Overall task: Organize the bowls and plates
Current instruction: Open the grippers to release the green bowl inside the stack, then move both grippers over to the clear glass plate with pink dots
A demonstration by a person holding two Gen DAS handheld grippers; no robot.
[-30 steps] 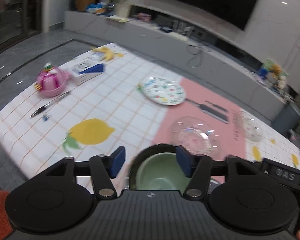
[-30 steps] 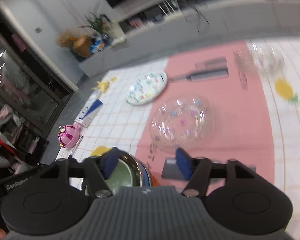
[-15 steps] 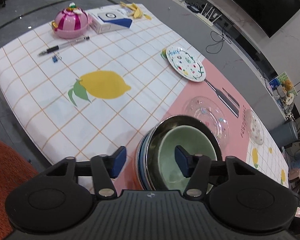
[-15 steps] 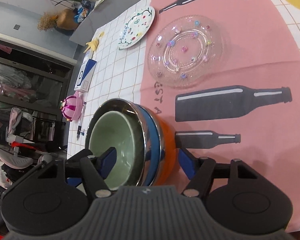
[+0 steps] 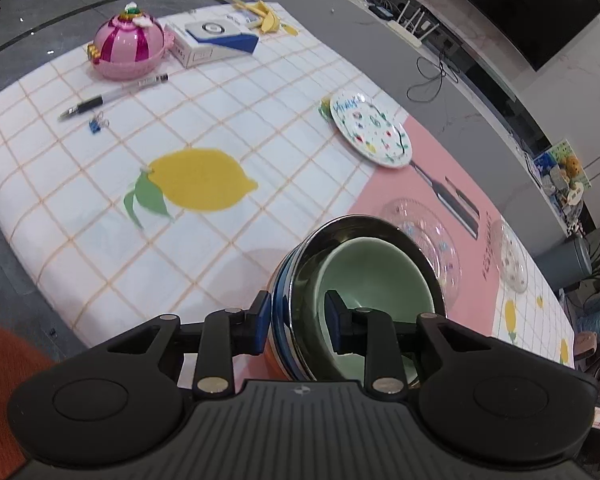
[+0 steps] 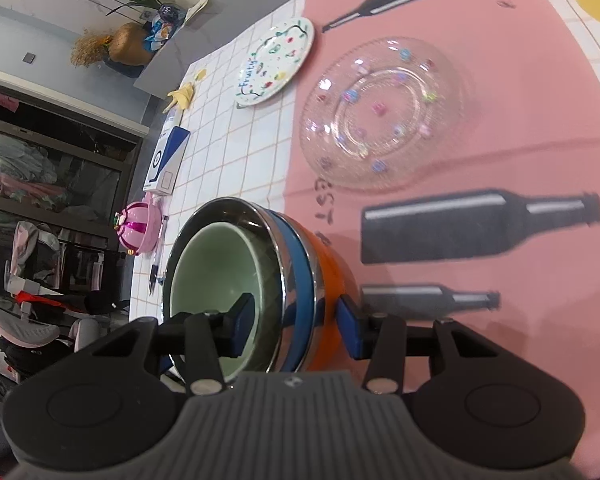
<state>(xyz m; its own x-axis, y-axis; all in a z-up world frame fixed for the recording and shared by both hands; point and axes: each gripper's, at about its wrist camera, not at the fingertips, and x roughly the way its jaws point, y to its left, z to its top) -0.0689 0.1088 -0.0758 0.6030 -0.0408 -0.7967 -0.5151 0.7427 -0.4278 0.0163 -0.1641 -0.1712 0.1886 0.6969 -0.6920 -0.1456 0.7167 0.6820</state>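
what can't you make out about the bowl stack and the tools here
- Left wrist view: near side of the bowl stack is hidden by the left tool, closing astride its rim.
- Right wrist view: whether the closing right tool presses the rim; stack's base hidden.
- Both views: the green bowl floor is partly covered.

Pale green bowl (image 5: 374, 276) nested in steel, blue, orange bowls (image 6: 300, 264)

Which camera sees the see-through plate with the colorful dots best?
The right wrist view: the clear plate lies whole and unblocked on the pink cloth. In the left wrist view, the stacked bowls hide its near part.
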